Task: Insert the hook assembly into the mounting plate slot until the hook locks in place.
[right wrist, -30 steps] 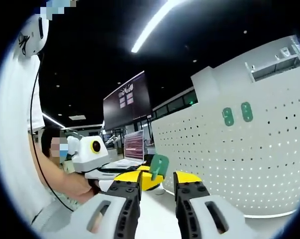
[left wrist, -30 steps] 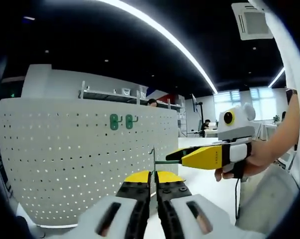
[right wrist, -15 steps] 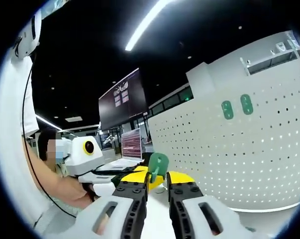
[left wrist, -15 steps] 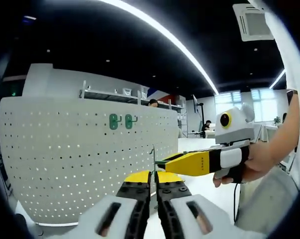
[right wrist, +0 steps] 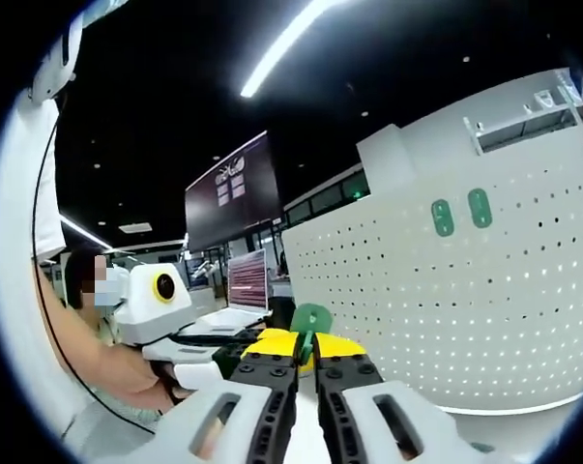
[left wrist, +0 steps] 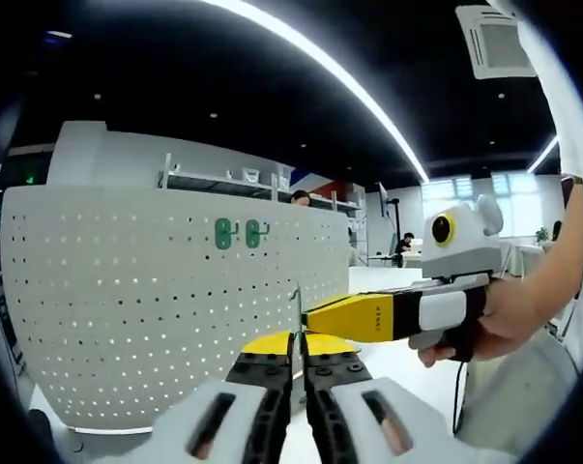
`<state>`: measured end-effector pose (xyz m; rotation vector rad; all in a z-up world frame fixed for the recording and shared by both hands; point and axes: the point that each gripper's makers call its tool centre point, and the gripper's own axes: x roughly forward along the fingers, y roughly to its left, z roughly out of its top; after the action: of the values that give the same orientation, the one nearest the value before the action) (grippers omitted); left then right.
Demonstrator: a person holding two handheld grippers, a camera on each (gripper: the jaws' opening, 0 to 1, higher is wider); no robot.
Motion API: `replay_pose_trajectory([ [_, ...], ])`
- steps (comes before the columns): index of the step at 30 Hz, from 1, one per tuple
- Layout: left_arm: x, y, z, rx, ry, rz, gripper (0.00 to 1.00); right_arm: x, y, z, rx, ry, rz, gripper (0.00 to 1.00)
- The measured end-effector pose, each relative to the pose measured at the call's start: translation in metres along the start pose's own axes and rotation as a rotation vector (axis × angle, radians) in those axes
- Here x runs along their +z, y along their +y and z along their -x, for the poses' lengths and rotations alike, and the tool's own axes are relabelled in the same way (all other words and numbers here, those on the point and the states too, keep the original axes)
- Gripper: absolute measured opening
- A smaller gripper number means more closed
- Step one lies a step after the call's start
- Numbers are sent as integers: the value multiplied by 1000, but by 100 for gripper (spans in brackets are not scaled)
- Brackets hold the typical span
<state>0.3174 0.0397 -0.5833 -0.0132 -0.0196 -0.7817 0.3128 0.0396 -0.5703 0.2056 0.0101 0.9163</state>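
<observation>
Your left gripper (left wrist: 298, 350) is closed on a thin green plate (left wrist: 300, 311), held edge-on. Your right gripper (right wrist: 305, 350) is pinched on the green hook piece (right wrist: 310, 321), likely to mate the two. Two green hooks (left wrist: 239, 233) already hang on the white pegboard (left wrist: 127, 319).

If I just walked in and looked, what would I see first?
First, the big white pegboard full of little holes, curving across the middle, with two green hooks near its top. In front, the left hand-held gripper pinches a thin green plate edge-on, and the yellow right hand-held gripper reaches in from the right to it.
</observation>
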Motion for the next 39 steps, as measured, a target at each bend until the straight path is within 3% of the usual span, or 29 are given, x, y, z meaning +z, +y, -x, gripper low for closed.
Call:
replay_pose_trajectory([
  [8, 5, 3, -3, 27, -9, 37, 2, 7, -3, -3, -37, -28, -28, 2],
  [27, 5, 1, -4, 11, -17, 16, 3, 8, -4, -1, -30, -28, -2, 1],
  [37, 4, 0, -6, 4, 3, 12, 5, 7, -3, 1, -32, -18, 22, 0],
  [39, 1, -1, -6, -2, 27, 16, 9, 6, -4, 1, -35, -17, 22, 0],
])
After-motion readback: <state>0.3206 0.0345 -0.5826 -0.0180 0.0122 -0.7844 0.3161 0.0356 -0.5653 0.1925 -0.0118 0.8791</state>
